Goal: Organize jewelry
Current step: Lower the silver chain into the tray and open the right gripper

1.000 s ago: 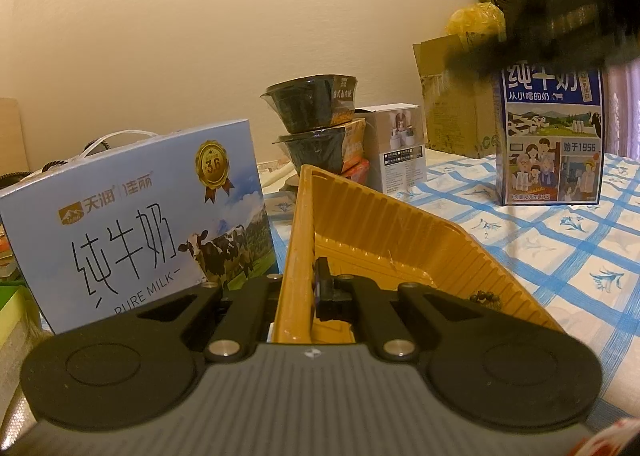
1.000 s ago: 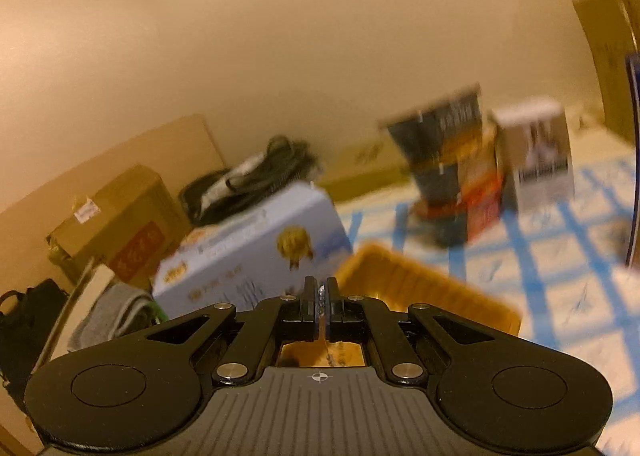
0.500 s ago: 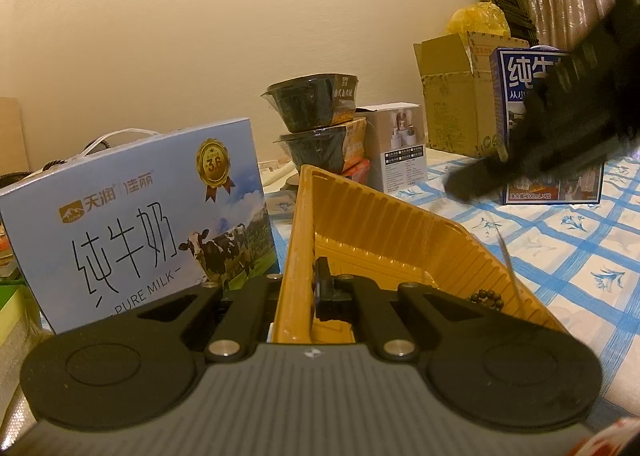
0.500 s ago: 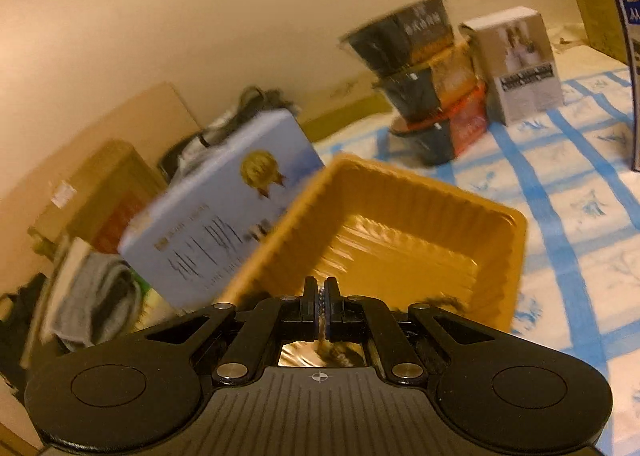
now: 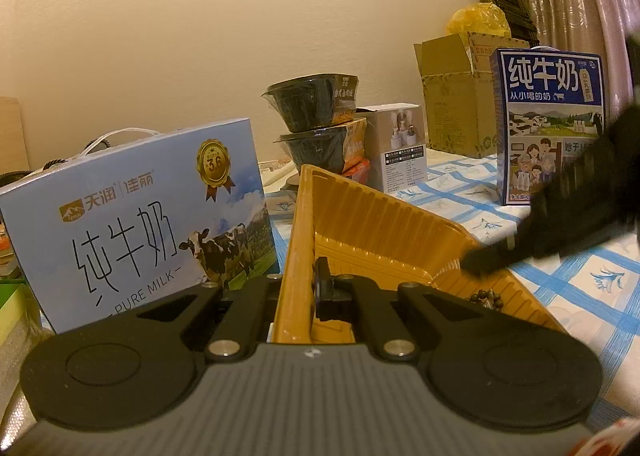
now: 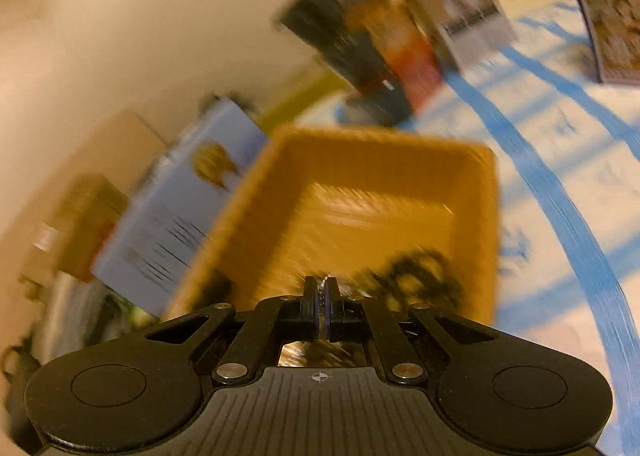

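On the bench (image 5: 592,296) I see one yellow tray (image 5: 384,240); my left gripper (image 5: 316,292) has its jaws closed on the tray's near rim. One dark bead bracelet (image 6: 416,276) lies inside, beside my right gripper (image 6: 320,296), whose jaws are closed, perhaps on something thin.

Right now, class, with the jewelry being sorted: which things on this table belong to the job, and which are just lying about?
Belonging to the job:
yellow tray
dark bead bracelet in the tray
left tongs, shut on the tray's rim
right tongs

Just lying about:
light blue milk box
dark blue milk carton
stacked bowls
cardboard box
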